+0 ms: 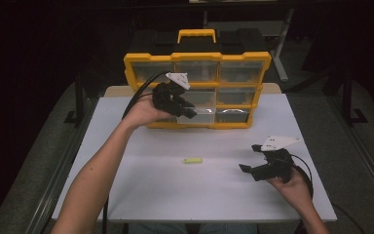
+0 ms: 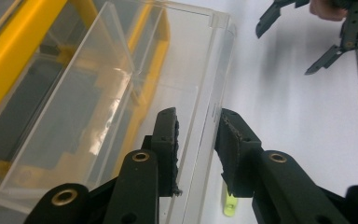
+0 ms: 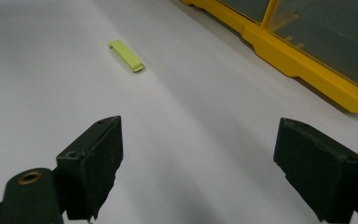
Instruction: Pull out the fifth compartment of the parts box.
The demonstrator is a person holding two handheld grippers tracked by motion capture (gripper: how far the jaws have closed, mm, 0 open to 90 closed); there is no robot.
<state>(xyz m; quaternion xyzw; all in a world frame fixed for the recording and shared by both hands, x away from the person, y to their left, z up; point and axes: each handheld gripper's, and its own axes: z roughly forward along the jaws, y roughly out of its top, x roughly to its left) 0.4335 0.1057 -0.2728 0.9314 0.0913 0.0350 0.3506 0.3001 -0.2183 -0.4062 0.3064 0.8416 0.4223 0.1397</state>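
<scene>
Left gripper (image 1: 187, 111) is at the yellow organizer (image 1: 197, 58), bottom row, middle slot. Its jaws straddle the front wall of a clear drawer (image 2: 121, 93) that is pulled partway out toward the near side; one pad is inside the wall, the other outside. Pads look close to the plastic but a sliver of gap shows on each side, so call it nearly closed around the wall, not yet clamped.

Handling, by judgement: the drawer is thin clear plastic, light, stiff but brittle at the rim, and glossy, so slippery under the pads. It looks empty. Best hold is right where the jaws are, the front wall near its middle, so it slides straight and does not cock in the slot. Squeeze moderately; a hard pinch could flex or crack the wall. Pull level, since a tilt may jam it on the yellow frame.

Right gripper (image 1: 252, 169) rests low over the white table (image 1: 151, 195) at the near right, jaws spread wide, nothing between them. A small lime-green piece (image 1: 193, 160) lies flat on the table, centre, well apart from both grippers and near of the organizer. It looks light, rigid and thin, so it needs a low pinch across its short sides.
</scene>
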